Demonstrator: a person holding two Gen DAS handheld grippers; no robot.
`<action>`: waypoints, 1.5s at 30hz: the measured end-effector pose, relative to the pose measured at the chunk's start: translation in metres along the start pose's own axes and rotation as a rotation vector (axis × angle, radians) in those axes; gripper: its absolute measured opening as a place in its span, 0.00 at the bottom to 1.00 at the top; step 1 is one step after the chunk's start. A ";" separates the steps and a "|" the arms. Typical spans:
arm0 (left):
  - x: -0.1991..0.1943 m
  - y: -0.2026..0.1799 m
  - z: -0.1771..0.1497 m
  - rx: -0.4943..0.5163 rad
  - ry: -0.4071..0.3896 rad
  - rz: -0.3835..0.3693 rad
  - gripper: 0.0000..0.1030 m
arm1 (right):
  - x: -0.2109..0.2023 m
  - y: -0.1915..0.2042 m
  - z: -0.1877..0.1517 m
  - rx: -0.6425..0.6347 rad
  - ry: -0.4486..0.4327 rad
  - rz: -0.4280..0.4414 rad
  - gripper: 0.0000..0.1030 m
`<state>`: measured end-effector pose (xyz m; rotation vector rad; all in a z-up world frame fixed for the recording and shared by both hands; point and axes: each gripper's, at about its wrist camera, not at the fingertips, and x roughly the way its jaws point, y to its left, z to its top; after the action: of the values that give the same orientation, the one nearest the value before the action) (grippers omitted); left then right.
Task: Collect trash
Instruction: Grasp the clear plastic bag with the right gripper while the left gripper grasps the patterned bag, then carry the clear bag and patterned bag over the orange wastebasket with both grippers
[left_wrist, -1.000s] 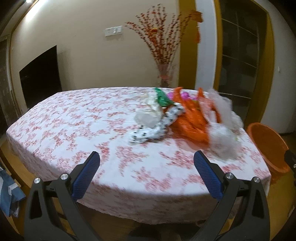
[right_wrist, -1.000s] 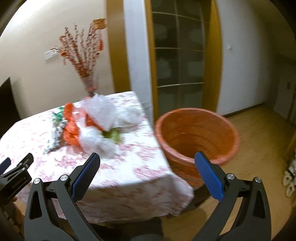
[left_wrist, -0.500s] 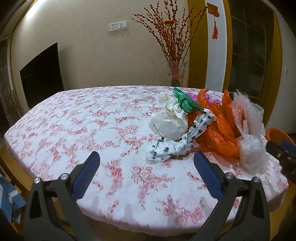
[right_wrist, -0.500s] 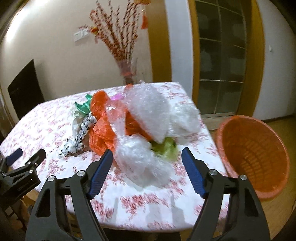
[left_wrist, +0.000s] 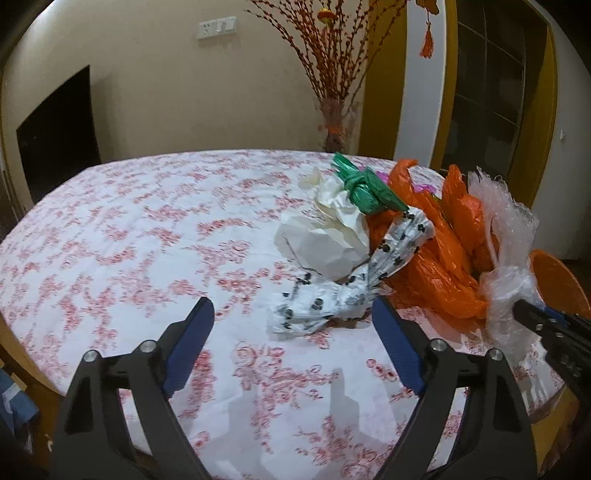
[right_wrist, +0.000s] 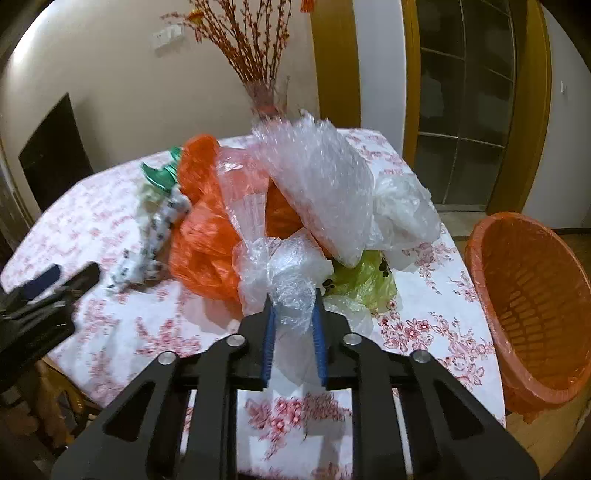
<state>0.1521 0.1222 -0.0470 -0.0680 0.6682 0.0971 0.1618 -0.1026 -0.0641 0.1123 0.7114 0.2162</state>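
Your left tongs (left_wrist: 291, 338) hovered wide over the worktop (left_wrist: 129, 236), jaws closing with nothing gripped, the spotted wrapper (left_wrist: 332, 295) just ahead. Your right tongs (right_wrist: 293, 321) were closing, pads pinching the clear plastic bag (right_wrist: 291, 288) at the trash pile's near side, towards the worktop's right edge. The orange basket (right_wrist: 532, 295) stood beyond that edge.
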 end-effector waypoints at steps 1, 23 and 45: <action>0.003 -0.001 0.001 0.002 0.005 -0.006 0.81 | -0.006 0.001 0.000 0.003 -0.011 0.006 0.13; 0.048 -0.030 0.005 0.046 0.146 -0.108 0.21 | -0.048 -0.014 0.003 0.060 -0.084 0.028 0.13; -0.044 -0.088 0.030 0.087 0.013 -0.267 0.20 | -0.100 -0.080 -0.001 0.154 -0.212 -0.144 0.13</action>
<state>0.1459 0.0349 0.0062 -0.0740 0.6699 -0.1894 0.1002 -0.2036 -0.0153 0.2271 0.5217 0.0110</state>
